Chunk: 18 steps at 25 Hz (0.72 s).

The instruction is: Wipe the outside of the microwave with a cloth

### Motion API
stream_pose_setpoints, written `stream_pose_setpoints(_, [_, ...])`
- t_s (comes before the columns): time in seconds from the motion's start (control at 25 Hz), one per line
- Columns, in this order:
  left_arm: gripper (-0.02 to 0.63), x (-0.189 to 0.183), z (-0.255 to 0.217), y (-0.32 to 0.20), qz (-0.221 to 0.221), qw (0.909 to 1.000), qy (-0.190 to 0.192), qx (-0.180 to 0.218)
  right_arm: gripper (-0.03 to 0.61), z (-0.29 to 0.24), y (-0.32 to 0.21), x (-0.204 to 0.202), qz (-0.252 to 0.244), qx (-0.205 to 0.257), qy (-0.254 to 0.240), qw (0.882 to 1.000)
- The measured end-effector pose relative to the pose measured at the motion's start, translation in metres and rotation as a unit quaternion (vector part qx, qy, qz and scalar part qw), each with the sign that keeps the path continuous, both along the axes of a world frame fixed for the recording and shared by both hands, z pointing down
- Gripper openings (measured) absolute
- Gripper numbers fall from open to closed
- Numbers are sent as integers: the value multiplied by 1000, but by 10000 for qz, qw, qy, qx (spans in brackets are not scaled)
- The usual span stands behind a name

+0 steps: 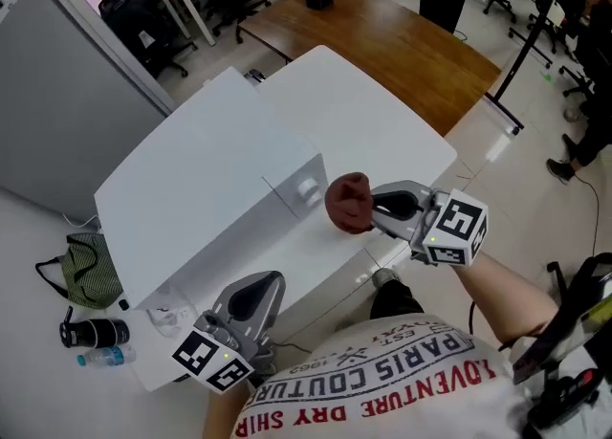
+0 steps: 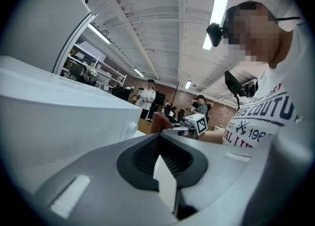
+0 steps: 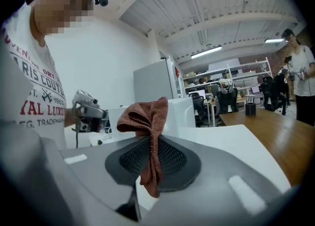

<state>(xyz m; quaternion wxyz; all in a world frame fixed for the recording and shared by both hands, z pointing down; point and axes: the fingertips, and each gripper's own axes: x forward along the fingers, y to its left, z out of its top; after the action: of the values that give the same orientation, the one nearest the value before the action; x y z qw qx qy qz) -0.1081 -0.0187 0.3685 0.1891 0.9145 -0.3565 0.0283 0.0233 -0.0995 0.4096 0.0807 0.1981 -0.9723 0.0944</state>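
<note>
Rt gripper (image 1: 371, 206), jaws clamped on a bunched brown cloth (image 1: 348, 202), holds it just beside the front face of the white microwave (image 1: 201, 198), near its knob (image 1: 307, 186). Whether the cloth touches the face can't be told. Lt gripper (image 1: 270, 284), jaws together w/ nothing between them, sits low by the microwave's near side. The microwave stands on a white table (image 1: 382, 121). A wooden table (image 1: 382, 40) stands beyond, and a green bag (image 1: 91, 270) lies on the floor at left.
</note>
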Motion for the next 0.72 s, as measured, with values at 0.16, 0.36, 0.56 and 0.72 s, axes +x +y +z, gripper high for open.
stream_pose_setpoints(0.16, [2, -20, -10, 29, 128, 9996, 227, 148, 35, -34, 90, -48, -467, -214, -233, 9984])
stream_pose_setpoints(0.36, [2, -41, -25, 51, 6, 9983, 350, 455, 35, -46, 151, -98, -1234, -231, 8, 9921])
stream_pose_setpoints(0.56, [2, -56, -39, 70, -269, 9966, 408, 663, 32, -52, 164, -112, -1444, -297, 123, 9890])
stream_pose_setpoints(0.72, [2, -65, -45, 83, -432, 9960, 356, 702, 32, -58, 172, -121, -1588, -344, 31, 9867])
